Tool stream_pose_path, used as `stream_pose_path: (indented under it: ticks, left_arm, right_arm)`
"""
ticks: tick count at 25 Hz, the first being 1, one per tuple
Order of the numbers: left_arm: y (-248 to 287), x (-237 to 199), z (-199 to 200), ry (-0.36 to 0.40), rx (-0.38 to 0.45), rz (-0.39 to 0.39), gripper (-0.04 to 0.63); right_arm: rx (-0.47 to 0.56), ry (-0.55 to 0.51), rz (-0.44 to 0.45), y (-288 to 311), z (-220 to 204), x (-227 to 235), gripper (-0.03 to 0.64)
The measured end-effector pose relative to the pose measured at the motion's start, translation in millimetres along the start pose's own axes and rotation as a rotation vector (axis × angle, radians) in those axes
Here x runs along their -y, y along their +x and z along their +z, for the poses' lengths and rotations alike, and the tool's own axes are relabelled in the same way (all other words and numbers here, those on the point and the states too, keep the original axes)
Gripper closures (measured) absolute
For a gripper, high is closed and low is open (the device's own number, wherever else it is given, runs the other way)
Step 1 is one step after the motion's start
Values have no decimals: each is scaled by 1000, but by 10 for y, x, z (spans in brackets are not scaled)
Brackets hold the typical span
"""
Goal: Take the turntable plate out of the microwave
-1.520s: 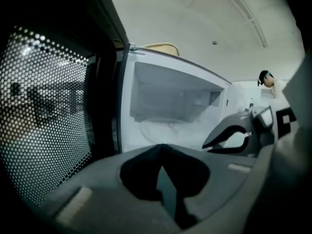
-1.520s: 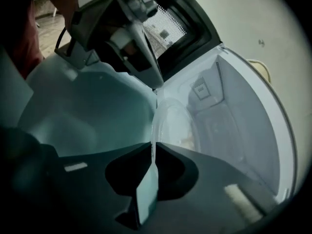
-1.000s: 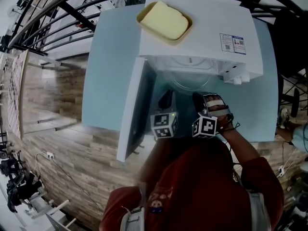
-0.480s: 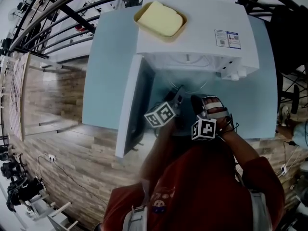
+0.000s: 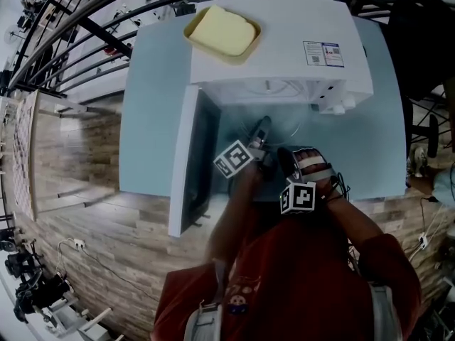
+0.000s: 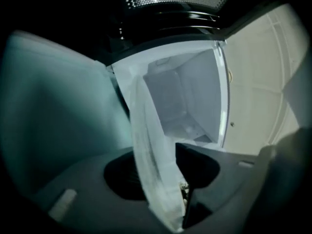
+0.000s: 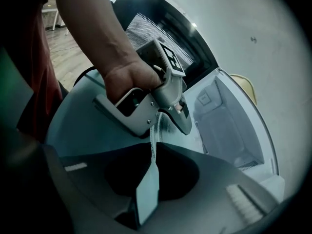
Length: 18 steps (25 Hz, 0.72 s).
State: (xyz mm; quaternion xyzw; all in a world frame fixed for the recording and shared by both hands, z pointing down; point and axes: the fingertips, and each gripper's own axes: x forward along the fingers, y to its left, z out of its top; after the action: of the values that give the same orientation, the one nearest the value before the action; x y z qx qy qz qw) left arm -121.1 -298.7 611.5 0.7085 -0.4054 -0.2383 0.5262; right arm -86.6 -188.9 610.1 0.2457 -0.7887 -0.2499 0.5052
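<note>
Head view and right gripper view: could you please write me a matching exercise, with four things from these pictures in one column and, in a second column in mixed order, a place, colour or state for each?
Things:
1. microwave door
2. yellow tray
3. turntable plate
4. right gripper

Place, colour or state:
a. clear glass
b. shut on a thin rim
c. swung open
d. lying on top of the microwave

Right pairs: 1-c, 2-d, 3-a, 4-b.
</note>
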Motion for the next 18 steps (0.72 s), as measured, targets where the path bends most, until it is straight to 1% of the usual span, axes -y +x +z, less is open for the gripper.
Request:
stream_pose_path:
  ticks: [2, 3, 4, 6, 9, 12, 14, 15, 18]
  left_arm:
    - [5, -39, 9, -47, 27, 5, 444]
    - [2, -67, 20, -84, 47, 8, 476]
    - [-3, -90, 27, -125, 65, 5, 517]
    - [-12, -103, 36, -191, 88, -20, 556]
    - [-22, -84, 47, -217, 98, -41, 569]
    - [-37, -82, 20, -232, 98, -32, 571]
    - [-51, -70, 10, -236, 98, -32, 572]
    - [-58, -61, 1, -234, 98, -33, 572]
    - [-82, -19, -38, -213, 97, -35, 574]
  right_arm:
    - [-1, 2, 3, -12, 2, -29, 591]
    - [-3, 3, 7, -12, 0, -42, 591]
    - [-7, 4, 9, -10, -5, -56, 589]
    - [-16, -2, 4, -2, -15, -75, 588]
    - [-31, -18, -18, -7, -22, -85, 583]
    - [-28, 15, -16, -78, -45, -87, 581]
    - [-24, 60, -2, -123, -69, -103, 586]
    - [-18, 100, 11, -143, -87, -118, 589]
    - [13, 295, 61, -224, -156, -129, 597]
